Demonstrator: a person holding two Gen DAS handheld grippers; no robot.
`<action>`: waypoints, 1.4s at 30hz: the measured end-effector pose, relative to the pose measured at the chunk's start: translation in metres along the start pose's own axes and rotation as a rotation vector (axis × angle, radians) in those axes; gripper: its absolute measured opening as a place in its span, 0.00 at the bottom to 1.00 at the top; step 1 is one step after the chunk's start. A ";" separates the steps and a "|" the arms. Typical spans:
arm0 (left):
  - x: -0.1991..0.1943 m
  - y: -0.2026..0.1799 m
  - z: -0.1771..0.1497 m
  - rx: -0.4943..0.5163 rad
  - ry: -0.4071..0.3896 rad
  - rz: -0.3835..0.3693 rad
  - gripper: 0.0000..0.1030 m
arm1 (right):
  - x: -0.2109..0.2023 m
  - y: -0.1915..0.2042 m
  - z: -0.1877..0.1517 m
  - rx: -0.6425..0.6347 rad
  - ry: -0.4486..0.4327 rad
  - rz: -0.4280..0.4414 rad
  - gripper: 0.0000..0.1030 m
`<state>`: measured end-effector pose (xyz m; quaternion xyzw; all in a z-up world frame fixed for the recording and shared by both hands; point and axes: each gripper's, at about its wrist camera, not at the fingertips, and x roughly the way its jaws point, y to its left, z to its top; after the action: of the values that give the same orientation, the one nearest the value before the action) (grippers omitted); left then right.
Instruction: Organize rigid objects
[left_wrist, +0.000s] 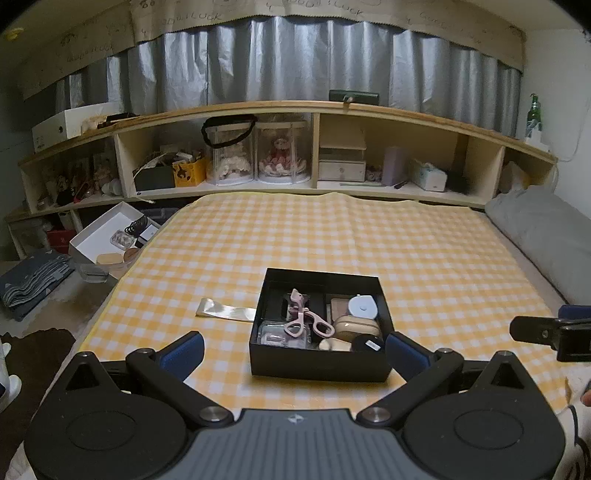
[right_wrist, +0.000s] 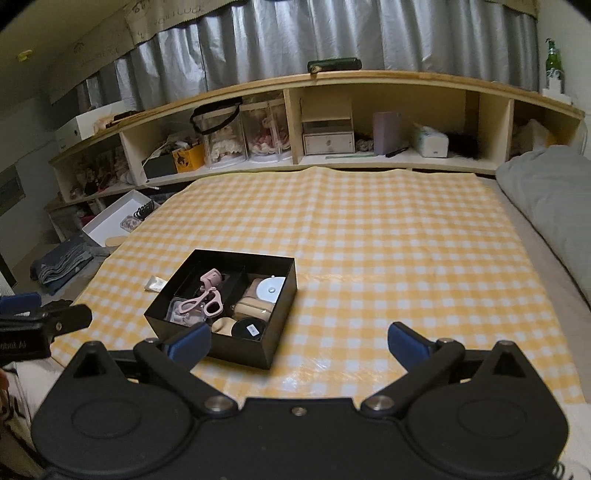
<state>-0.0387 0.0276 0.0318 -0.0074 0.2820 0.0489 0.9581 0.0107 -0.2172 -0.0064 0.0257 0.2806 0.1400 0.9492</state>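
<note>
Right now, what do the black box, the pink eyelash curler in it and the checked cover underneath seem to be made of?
Black box: probably rigid cardboard, matte, with thin straight walls and sharp corners.
Pink eyelash curler: looks like matte plastic or coated metal, uniform pastel; I cannot tell which.
Checked cover: likely coated cloth or vinyl, since glossy glare patches show on it near the box.

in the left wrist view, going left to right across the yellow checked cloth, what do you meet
silvery strip → pink eyelash curler in the black box → white round case → right gripper at the picture's right edge
</note>
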 end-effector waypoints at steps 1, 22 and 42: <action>-0.003 0.000 -0.001 0.001 -0.005 0.000 1.00 | -0.003 0.000 -0.003 -0.001 -0.010 -0.004 1.00; -0.018 -0.009 -0.024 0.033 -0.076 0.071 1.00 | -0.018 0.010 -0.030 -0.041 -0.092 -0.042 1.00; -0.015 -0.011 -0.025 0.029 -0.069 0.060 1.00 | -0.017 0.008 -0.031 -0.026 -0.084 -0.039 1.00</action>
<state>-0.0636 0.0141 0.0185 0.0165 0.2494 0.0736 0.9655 -0.0211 -0.2152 -0.0224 0.0136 0.2390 0.1241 0.9630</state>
